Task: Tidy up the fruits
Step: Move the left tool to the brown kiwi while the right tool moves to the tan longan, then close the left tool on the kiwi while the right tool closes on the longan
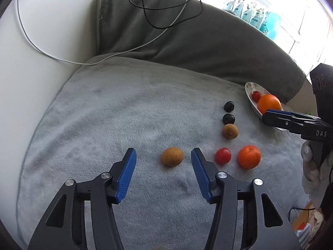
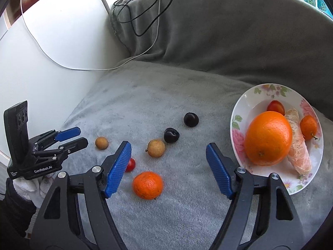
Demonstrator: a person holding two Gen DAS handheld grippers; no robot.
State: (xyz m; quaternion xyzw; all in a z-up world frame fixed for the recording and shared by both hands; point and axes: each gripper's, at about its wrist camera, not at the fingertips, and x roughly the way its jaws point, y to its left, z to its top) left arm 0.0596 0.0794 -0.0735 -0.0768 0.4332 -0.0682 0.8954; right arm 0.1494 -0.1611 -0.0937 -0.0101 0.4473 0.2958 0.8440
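Observation:
On the grey blanket (image 1: 116,112) lie loose fruits. My left gripper (image 1: 163,153) is open, and a brown longan (image 1: 172,156) sits just past its blue fingertips, untouched. To its right are a red tomato (image 1: 223,156), a mandarin (image 1: 249,156), a second longan (image 1: 230,131) and two dark plums (image 1: 228,119). My right gripper (image 2: 168,146) is open above the mandarin (image 2: 147,185), which lies between its fingers without contact. The tomato (image 2: 130,165) is half hidden behind the left finger. The floral plate (image 2: 245,102) at right holds a big orange (image 2: 268,138), a peeled segment (image 2: 297,145), a small mandarin and a tomato.
A grey cushioned backrest (image 1: 208,45) rises behind the blanket, with black and white cables (image 1: 166,16) draped over it. A white wall (image 1: 41,62) borders the left side. A gloved hand (image 2: 31,187) holds the left gripper (image 2: 83,136) at the blanket's left.

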